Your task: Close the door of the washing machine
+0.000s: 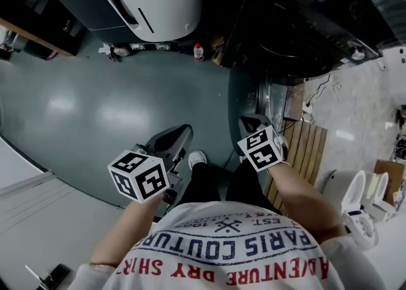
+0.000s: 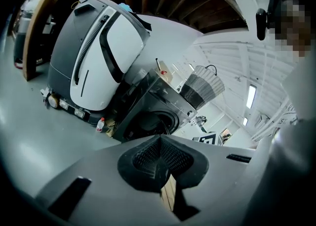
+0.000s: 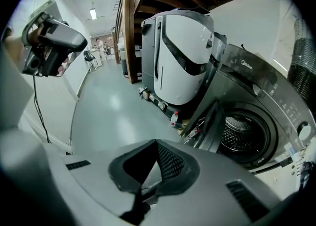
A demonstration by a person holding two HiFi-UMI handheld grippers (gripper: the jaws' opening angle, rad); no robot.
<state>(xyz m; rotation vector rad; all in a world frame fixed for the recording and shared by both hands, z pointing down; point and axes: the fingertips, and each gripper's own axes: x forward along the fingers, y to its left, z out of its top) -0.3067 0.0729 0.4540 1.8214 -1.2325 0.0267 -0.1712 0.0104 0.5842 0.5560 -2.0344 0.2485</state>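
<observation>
Door (image 3: 211, 120): open. In the right gripper view it stands swung out to the left of the drum (image 3: 243, 132) mouth and is seen nearly edge-on, dark. The washing machine (image 3: 261, 96) is a dark front-loader on the floor (image 1: 95, 105). It sits ahead of us and to our right, well apart from both tools.

Handling (judgement): the door is a rigid hinged panel, probably of moderate weight, and should swing freely until the latch. No clamping should be needed. We would push flat on the outer face near the free edge, far from the hinge, then press firmly to seat the catch. The surface looks smooth, so a pushing tool could slide off. The porthole area may be glass, so contact there should be gentle. We cannot tell where the handle or catch sits.

Left tool (image 2: 160, 158): jaws together, nothing between them, held low and pointing up toward the machine.
Right tool (image 3: 155, 163): jaws together, empty. It is the nearer one to the door, so it is likely the one to use.

Task status: not yet begun; neither tool touches the door.

Surroundings: a large white appliance (image 3: 180, 62) stands left of the washer, with a small bottle (image 3: 174, 118) on the floor between them. A slatted wooden platform (image 1: 304, 149) lies by our right side.
</observation>
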